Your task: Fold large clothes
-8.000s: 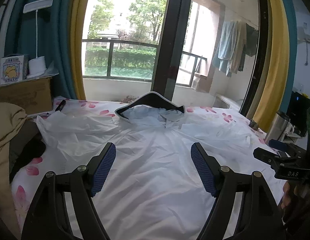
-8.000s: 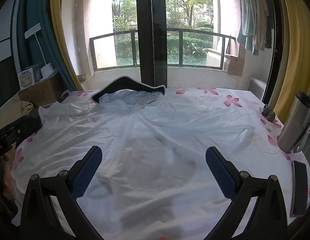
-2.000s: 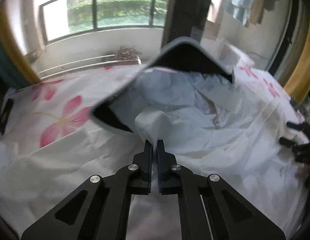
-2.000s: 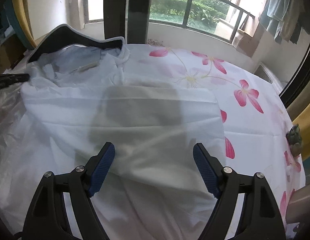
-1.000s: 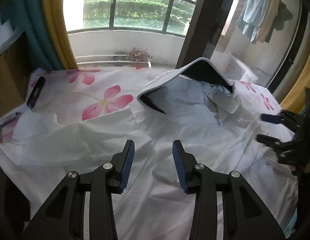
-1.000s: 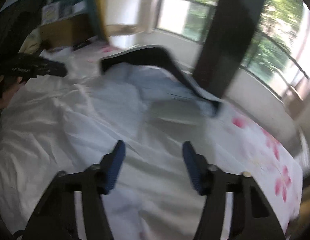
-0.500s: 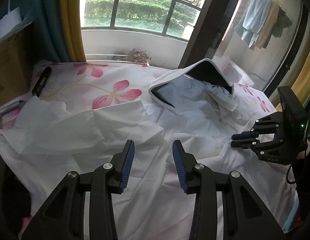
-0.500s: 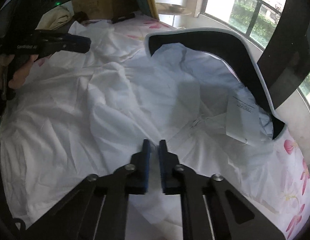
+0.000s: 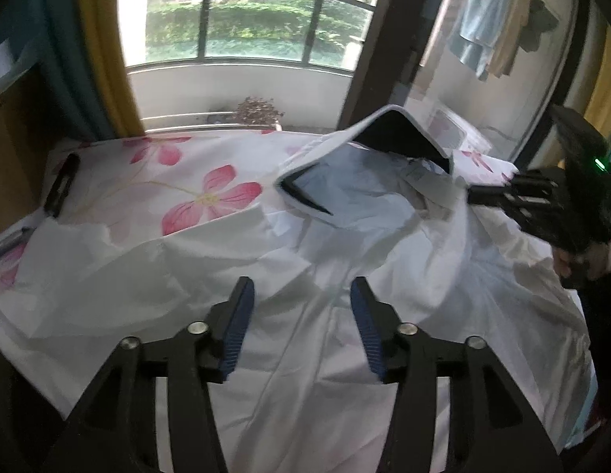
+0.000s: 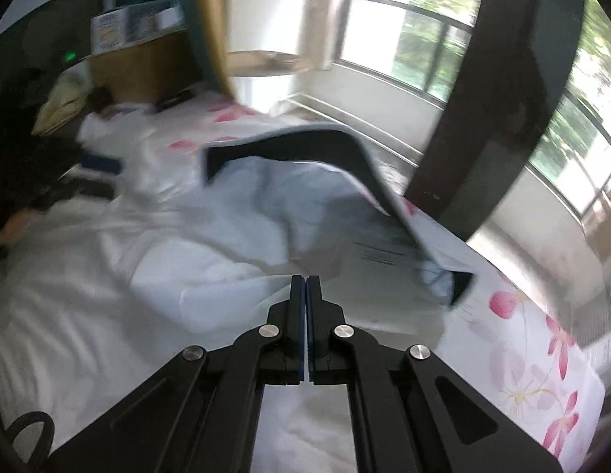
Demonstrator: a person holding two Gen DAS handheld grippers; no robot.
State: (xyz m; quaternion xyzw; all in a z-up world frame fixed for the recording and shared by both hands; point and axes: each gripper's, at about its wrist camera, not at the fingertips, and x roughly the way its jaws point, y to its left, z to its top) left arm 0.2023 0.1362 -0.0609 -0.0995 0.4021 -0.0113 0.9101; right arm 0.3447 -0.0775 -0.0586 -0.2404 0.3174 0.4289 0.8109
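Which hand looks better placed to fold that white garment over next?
Probably the right: the right gripper is shut, apparently pinching the white garment near its collar, while the left gripper is opening with nothing clamped.

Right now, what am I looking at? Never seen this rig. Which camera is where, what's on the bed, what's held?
No robot: a person carries a two-finger gripper in each hand, with a fisheye camera on each looking along its fingers. In the left wrist view, the left gripper hovers over a white garment, its jaws opening with nothing pinched. In the right wrist view, the right gripper has its jaws closed together at a fold of that garment; whether cloth is caught is unclear. The garment, with a dark-lined collar, lies spread on a flowered bedsheet.
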